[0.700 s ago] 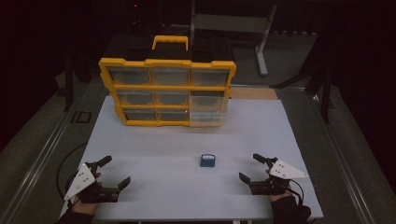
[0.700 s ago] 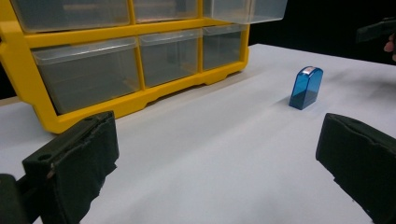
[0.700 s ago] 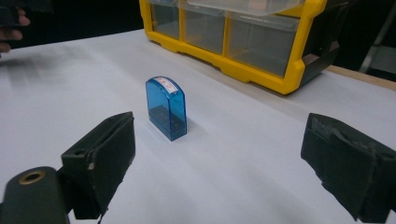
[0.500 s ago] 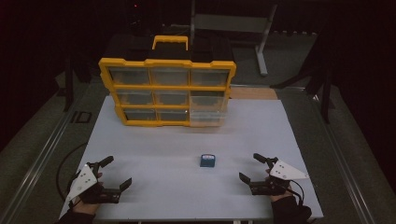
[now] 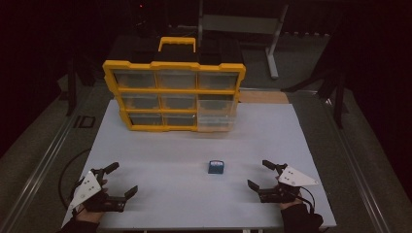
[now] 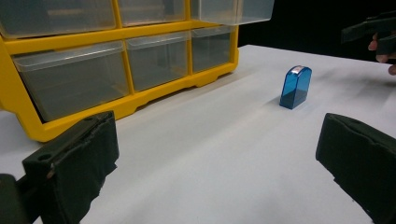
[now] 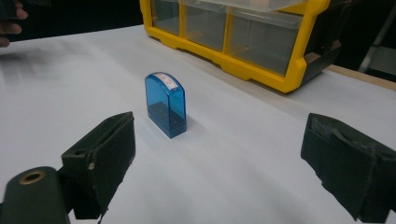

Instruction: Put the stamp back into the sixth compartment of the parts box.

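Dark surroundings frame a white table point(image 5: 194, 194) on which a yellow drawer cabinet point(image 5: 172, 97) with clear plastic drawers stands at the far edge, its handle rising behind. From the high view a small blue box point(image 5: 215, 166) sits alone on the bare surface, nearer the right gripper point(image 5: 265, 175) than the left gripper point(image 5: 121, 178), and well apart from the cabinet. Its shape is hard to read from above; the right gripper view shows the blue box point(image 7: 166, 104) upright, translucent, with a rounded top carrying a pale label, standing ahead of the wide-spread jaws and closer to the left one. The left gripper view shows the same box point(image 6: 295, 87) farther off, up and to the right, with the cabinet's point(image 6: 116, 65) bottom row of drawers close by. Both hands rest low at the near edge of the table, grippers lying roughly level and angled inward toward the box. Each gripper's jaws stand wide apart with nothing between them.
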`<state>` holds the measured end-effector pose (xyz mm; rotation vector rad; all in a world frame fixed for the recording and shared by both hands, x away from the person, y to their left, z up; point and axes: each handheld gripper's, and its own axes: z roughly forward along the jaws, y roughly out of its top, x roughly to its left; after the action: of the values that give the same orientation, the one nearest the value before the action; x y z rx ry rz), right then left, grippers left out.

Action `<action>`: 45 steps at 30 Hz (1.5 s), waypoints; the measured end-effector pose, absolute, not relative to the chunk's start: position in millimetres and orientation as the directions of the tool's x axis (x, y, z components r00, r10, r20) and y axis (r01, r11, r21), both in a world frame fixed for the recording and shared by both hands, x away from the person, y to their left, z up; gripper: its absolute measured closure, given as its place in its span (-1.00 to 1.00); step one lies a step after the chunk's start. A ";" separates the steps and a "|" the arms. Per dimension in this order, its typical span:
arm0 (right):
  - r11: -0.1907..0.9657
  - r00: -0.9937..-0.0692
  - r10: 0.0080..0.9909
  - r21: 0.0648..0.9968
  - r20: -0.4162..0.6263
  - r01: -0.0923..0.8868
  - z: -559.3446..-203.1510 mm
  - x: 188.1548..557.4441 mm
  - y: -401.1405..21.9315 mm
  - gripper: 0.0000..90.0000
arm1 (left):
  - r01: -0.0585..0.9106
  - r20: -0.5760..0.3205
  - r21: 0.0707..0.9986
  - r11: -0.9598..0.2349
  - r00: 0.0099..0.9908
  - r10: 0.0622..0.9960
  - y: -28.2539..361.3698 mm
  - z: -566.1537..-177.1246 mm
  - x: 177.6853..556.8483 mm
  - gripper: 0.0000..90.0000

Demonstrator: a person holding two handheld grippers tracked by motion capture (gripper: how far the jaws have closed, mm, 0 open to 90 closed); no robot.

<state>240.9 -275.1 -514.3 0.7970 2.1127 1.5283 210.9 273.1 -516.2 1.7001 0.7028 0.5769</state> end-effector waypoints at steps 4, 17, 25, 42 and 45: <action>0.247 -0.747 0.664 0.947 -0.011 0.206 -512.8 239.9 -273.3 -0.77 | 0.155 0.008 0.975 -0.162 0.698 0.717 273.1 -516.2 211.0 -0.99; 0.228 -0.758 0.651 0.945 0.032 0.236 -505.0 238.2 -272.6 -0.77 | 0.158 -0.003 0.976 -0.150 0.700 0.714 273.6 -515.8 211.0 -0.99; 0.231 -0.760 0.650 0.950 0.011 0.211 -487.3 234.5 -270.3 -0.78 | 0.161 -0.009 0.976 -0.147 0.702 0.712 274.1 -515.5 211.2 -0.99; 0.221 -0.790 0.614 0.961 -0.004 0.167 -442.5 248.7 -266.2 -0.80 | 0.162 -0.015 0.977 -0.141 0.704 0.710 275.3 -516.1 212.4 -0.99; 0.228 -0.803 0.596 0.960 -0.007 0.161 -438.1 252.6 -263.3 -0.80 | 0.161 -0.018 0.978 -0.135 0.704 0.710 275.8 -515.9 212.4 -0.99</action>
<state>252.6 -263.3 -438.1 0.6996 2.1349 1.5988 212.4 275.8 -515.9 1.6706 0.7098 0.5496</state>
